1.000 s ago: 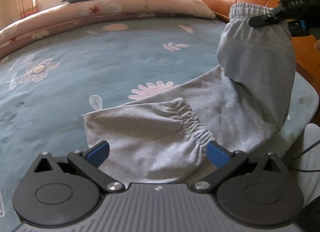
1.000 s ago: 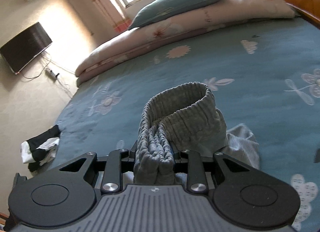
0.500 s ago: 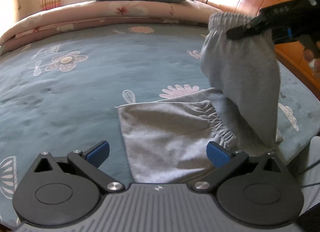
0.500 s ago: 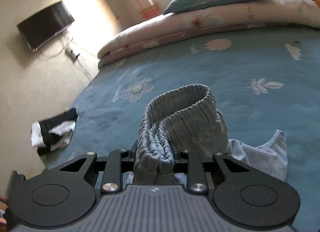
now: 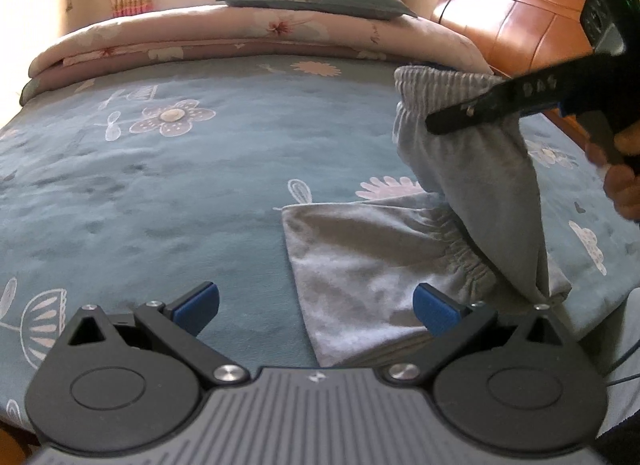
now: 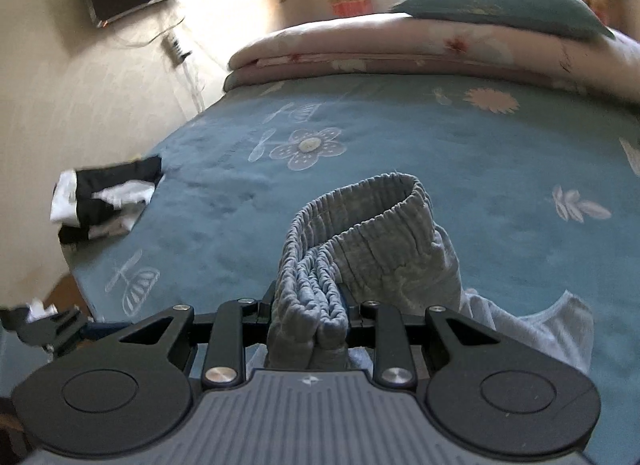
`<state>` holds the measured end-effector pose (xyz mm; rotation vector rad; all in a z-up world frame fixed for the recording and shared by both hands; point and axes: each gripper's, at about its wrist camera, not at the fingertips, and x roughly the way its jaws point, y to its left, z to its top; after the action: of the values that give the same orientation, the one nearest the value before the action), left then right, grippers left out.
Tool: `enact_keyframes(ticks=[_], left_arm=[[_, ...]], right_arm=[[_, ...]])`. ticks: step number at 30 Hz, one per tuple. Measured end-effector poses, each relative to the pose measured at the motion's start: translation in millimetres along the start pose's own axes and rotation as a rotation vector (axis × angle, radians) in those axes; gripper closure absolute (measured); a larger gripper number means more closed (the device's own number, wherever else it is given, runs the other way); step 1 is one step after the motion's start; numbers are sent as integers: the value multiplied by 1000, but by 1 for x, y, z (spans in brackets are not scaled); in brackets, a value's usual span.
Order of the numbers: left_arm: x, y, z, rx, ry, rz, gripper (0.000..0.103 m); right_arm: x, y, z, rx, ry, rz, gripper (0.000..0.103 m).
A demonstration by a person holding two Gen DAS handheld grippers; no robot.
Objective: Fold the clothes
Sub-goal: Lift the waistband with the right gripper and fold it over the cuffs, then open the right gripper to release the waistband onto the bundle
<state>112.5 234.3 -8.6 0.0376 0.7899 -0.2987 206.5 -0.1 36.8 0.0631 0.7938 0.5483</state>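
Roughly mid-fold. The grey pants (image 5: 372,265) lie at the near right corner of the bed (image 5: 160,185), lower part flat on the blue flowered sheet, one gathered cuff (image 5: 468,253) showing near the bed edge. The waistband (image 6: 360,217) end is off the bed: the right claw (image 6: 310,317) is clamped on the bunched elastic and holds it above the flat part, fabric draping down from it. In the left view the same claw (image 5: 480,109) comes in from the right, a hand (image 5: 620,185) behind it.

The left claw (image 5: 316,305) is wide open, empty, hovering low over the flat fabric's near edge; not touching cloth, as far as can be seen.

Done: one end picked up and lifted over. Left, judging from this: lay the waistband down across the flat part, square up edges, likely fold again. A black-and-white garment (image 6: 104,197) sits crumpled at the far left bed edge, unfolded.

Writing: white characters on the right claw's arm (image 5: 536,87), not clearly legible. Small emblem on each claw body, no text. No readable label on the pants.
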Motion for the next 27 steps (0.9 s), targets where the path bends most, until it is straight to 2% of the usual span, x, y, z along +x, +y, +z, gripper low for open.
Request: enact_keyframes(ticks=[11,18,19,21,23,27], left_arm=[[2,15,-22,-59,35,21,1],[5,26,-33,-95,57,31,1],[6,27,-34,-98,61,29,1],[9,28,-36,-102,70,29,1],[12,28,-37,-102,77,27,1],[16,29,-39,-102,86,21,1]], right_arm=[[75,64,-41,-320,105,-120,72],[108,83,-70,-436,141,-181,69],[112,84,-73,-436,144,-179,67],[117,86,-78,-441,151,-161,53],[116,90,-82,-440,150,-116,45],[91,85,-79,-385,108,0,44]])
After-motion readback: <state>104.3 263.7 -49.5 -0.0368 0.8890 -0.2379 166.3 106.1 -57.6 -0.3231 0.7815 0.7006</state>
